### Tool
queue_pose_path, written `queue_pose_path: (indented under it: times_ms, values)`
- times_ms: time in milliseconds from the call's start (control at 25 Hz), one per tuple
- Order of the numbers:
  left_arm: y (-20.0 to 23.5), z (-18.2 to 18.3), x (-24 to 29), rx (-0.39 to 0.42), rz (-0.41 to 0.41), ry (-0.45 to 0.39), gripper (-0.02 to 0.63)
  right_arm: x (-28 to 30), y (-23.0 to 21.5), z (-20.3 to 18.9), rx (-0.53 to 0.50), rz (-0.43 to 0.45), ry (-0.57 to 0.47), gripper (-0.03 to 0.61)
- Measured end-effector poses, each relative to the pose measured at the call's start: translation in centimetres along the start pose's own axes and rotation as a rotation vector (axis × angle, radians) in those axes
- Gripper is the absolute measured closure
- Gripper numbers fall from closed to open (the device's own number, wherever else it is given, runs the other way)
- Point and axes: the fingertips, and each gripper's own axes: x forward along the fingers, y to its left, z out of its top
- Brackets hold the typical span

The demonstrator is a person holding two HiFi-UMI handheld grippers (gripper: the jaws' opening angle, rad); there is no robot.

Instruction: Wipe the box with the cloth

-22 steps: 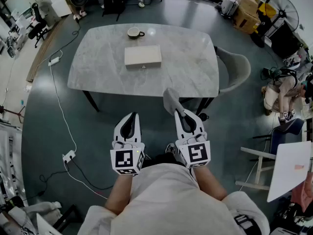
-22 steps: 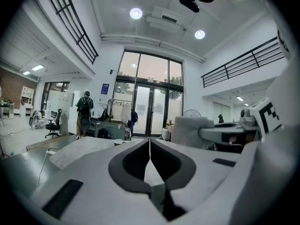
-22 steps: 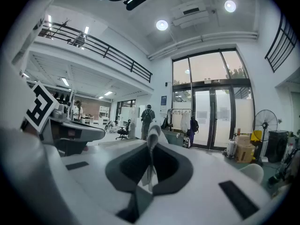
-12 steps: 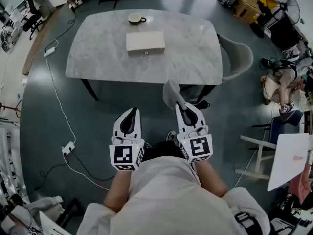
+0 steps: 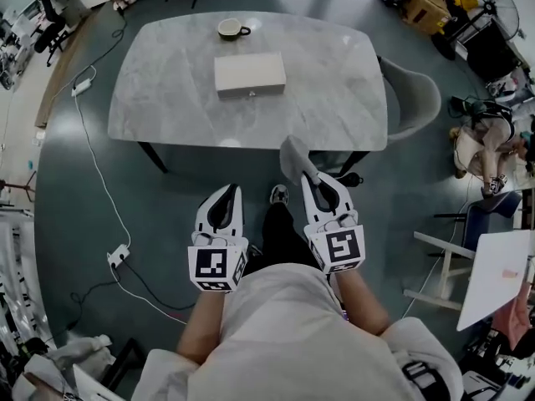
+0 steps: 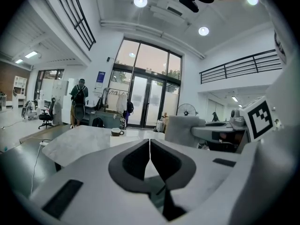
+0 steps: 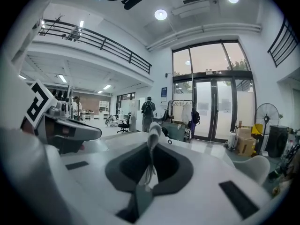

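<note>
Nearer than before, table (image 5: pixel 167 98) carries box (image 5: pixel 250 74) at its middle, well ahead of both grippers, a shoe (image 5: pixel 279 194) now showing between them; right gripper (image 5: pixel 312 184) pinches cloth (image 5: pixel 294 159) upright, left gripper (image 5: pixel 224 197) jaws together on nothing.

One worktop (image 5: pixel 167 98) carries one box (image 5: pixel 249 73) and one cup (image 5: pixel 229 29). There is one cloth (image 5: pixel 295 159), one chair (image 5: pixel 418 107), and two tools: left hand-held gripper (image 5: pixel 226 193), right hand-held gripper (image 5: pixel 316 184).

Open office hall: desk chair (image 6: pixel 45 118), mezzanine railing (image 7: pixel 93 39) (glass doors (image 7: pixel 206 111)).
</note>
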Motion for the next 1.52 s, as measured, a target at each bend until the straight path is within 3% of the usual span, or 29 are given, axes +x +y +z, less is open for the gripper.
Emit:
queue_pose_path:
  times_ms: [560,800,920,1200,1520]
  values:
    - [5.2,2.0,18.5,0.013,0.094,0.123,0.584,16.5,-12.4,-0.3,0.038,0.119,0.081,0.545]
    - [7.7,2.2,22.6,-0.002,0.137,0.16,0.584,22.1,-15.3,-1.1,0.055,0.14,0.141,0.545]
    - [8.6,2.1,24.4,-0.006,0.142,0.182,0.584,24.6,-16.7,-1.8,0.119,0.153,0.181,0.545]
    - [13.2,1.1,28.1,-0.014,0.096,0.225,0.584,31.2,-16.3,-4.0,0.212,0.196,0.316,0.545]
    - [18.1,0.0,34.7,0.002,-0.036,0.292,0.584,39.2,-18.5,-7.9,0.322,0.127,0.503,0.545]
